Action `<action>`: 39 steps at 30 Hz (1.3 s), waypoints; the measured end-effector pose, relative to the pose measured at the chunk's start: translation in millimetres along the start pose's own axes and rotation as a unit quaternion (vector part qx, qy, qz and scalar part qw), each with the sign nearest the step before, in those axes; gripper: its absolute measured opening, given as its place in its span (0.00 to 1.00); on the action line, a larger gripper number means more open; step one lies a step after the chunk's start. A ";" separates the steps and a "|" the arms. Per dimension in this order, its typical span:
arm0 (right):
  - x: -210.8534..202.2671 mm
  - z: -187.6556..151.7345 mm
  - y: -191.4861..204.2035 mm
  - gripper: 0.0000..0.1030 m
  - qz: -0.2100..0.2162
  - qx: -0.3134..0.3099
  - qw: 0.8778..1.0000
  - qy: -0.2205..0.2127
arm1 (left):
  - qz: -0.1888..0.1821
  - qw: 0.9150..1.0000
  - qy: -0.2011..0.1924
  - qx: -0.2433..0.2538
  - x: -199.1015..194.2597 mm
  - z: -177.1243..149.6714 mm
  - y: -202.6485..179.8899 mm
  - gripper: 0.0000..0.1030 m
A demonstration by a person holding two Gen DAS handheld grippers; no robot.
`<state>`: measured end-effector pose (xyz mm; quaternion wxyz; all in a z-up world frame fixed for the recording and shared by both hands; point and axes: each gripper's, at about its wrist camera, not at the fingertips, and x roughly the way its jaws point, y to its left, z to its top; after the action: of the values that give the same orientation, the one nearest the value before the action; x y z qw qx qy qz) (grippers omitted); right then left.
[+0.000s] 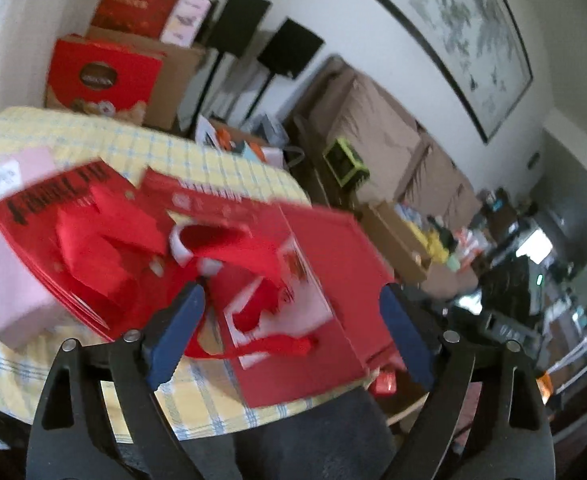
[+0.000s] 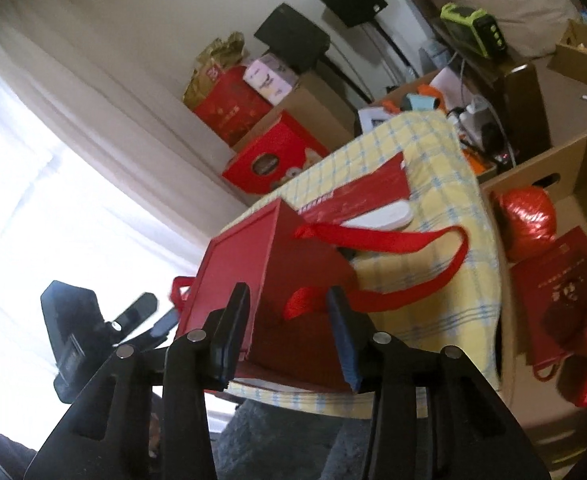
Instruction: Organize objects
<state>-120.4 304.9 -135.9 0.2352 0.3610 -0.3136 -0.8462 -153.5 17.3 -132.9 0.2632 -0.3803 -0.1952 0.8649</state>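
**A:** Starting with the left gripper (image 1: 291, 292): gripping anything?

**B:** Gripping nothing. Standing with blue pads (image 1: 177, 320) spread wide, hanging low over the near end of the pile of red gift bags (image 1: 93, 232), straddling part of it without pressing on either side.

**A:** And lying where, that pile?

**B:** Lying flat and fanned out on the yellow checked tablecloth (image 1: 213, 400), overlapping one another, with red ribbon handles (image 1: 229, 240) flopping loosely across the top. Leaning at the left against a pale pink box (image 1: 9, 264), and reaching at the right out to the table's edge.

**A:** Moving on to the right gripper (image 2: 287, 292): clamping down?

**B:** Not clamping, as far as showing here. Standing about half open, pointing at the near corner of the nearest red bag (image 2: 245, 264), with that corner and the bunched root of its ribbon loop (image 2: 413, 236) sitting between the fingers. Looking clear of both pads, though sitting close to the right-hand one.

**A:** Resting how, that bag?

**B:** Lying on the cloth at the table's near edge, slightly overhanging it, with the loop arching away across the yellow checks.

**A:** Anything else worth noting nearby?

**B:** Just standing off to the right beside the table, an open cardboard box (image 2: 581, 168) holding more red packaging; and stacking up against the far wall, red cartons (image 1: 101, 76).
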 end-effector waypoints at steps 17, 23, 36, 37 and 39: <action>25.7 -14.5 10.8 0.53 0.005 -0.012 1.000 -0.006 | -0.073 0.996 0.019 -0.051 38.0 -6.5 16.7 0.72; 21.6 -20.6 30.7 0.51 -0.026 -0.034 0.999 -0.021 | -0.045 0.997 0.008 -0.055 24.9 -1.5 12.9 0.62; 1.0 -20.8 65.5 0.51 -0.015 -0.071 0.996 -0.052 | -0.028 0.998 -0.047 -0.019 -15.6 8.2 -23.9 0.60; -1.6 -20.5 67.9 0.51 -0.017 -0.074 0.996 -0.055 | -0.031 0.998 -0.048 -0.019 -16.7 8.7 -25.9 0.60; -7.9 -19.8 71.9 0.51 -0.020 -0.079 0.995 -0.062 | -0.033 0.998 -0.050 -0.015 -19.7 9.9 -31.1 0.60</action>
<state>-88.1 253.0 -92.6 0.2264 0.2945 -0.2521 -0.8936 -140.3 28.5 -99.0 0.2757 -0.3340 -0.2336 0.8706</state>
